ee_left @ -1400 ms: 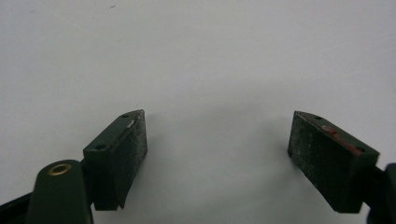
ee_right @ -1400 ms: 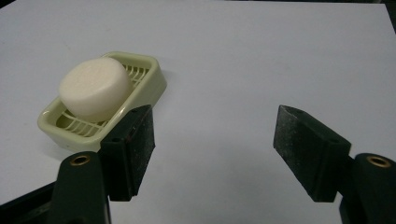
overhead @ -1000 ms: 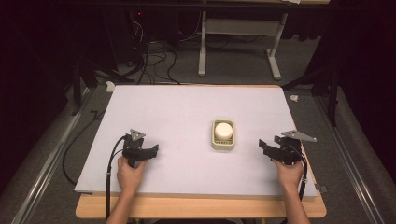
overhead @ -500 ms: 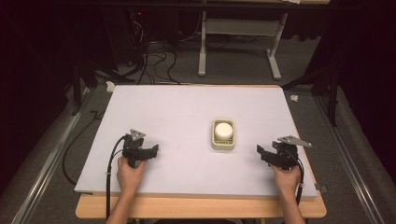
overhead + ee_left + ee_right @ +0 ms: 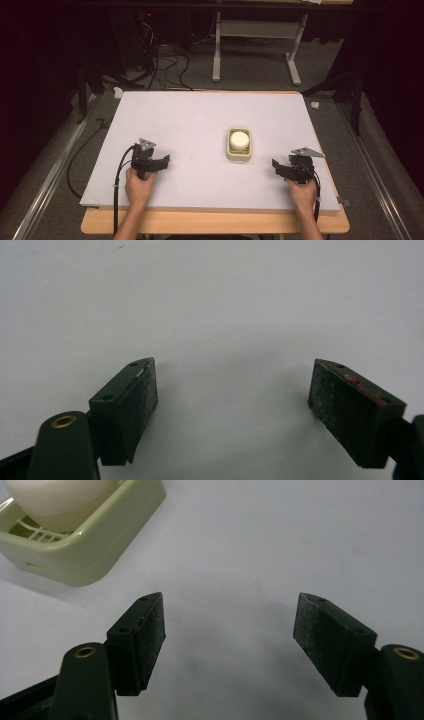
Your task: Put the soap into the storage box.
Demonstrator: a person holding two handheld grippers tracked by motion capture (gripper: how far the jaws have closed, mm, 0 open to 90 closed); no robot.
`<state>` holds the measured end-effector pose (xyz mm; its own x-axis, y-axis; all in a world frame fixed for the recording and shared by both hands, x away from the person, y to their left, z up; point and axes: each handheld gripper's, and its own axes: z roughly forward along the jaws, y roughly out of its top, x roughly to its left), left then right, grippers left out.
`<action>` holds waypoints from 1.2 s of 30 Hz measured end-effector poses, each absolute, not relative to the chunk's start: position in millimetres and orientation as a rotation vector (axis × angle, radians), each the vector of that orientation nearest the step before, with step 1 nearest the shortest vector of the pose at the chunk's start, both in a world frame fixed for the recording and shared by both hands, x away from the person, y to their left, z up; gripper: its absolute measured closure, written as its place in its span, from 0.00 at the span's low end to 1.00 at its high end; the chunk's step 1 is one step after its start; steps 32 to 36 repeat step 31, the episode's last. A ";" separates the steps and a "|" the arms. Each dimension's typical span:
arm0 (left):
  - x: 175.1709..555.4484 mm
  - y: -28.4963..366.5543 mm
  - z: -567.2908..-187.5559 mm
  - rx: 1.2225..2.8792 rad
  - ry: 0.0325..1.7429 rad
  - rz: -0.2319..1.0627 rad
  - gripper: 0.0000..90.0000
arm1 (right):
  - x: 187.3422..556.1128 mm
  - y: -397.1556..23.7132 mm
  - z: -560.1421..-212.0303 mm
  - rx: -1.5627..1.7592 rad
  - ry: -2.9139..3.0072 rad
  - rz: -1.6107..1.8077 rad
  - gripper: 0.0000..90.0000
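While both hands rest near the front edge of the counter (image 5: 200,115), the pale green slicer tray (image 5: 239,150) with a white egg (image 5: 239,138) sitting in it lies between them, closer to the right tool (image 5: 278,166) than to the left tool (image 5: 162,161). From above, the tray sits just up and to the left of the right tool's jaws, near but apart from them, with bare white surface in between. In the right gripper view the tray (image 5: 107,535) shows at the upper left corner, beyond and to the left of the left jaw, its rounded corner turned toward the camera and the egg (image 5: 60,497) resting on the slotted bed inside; the right tool (image 5: 229,630) stands with its jaws spread and only bare surface between the pads. The left tool (image 5: 232,395) in its own view also has its jaws spread wide over plain white surface, gripping nothing, and from above it lies well apart from the tray, off to the tray's left and a little nearer the person
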<state>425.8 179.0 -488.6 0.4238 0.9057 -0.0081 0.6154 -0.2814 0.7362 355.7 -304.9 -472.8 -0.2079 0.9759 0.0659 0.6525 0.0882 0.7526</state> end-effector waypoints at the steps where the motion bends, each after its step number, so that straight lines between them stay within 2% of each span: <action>1: 425.8 179.0 -488.6 2.008 1.282 0.553 0.22 | 355.9 -304.4 -473.5 1.594 1.920 0.927 0.33; 13: 425.8 178.9 -488.6 2.007 1.282 0.553 0.22 | 356.7 -294.1 -481.0 1.547 1.960 0.805 0.31; 36: 425.8 179.0 -488.6 2.007 1.282 0.553 0.22 | 357.4 -296.2 -482.7 1.555 1.968 0.831 0.29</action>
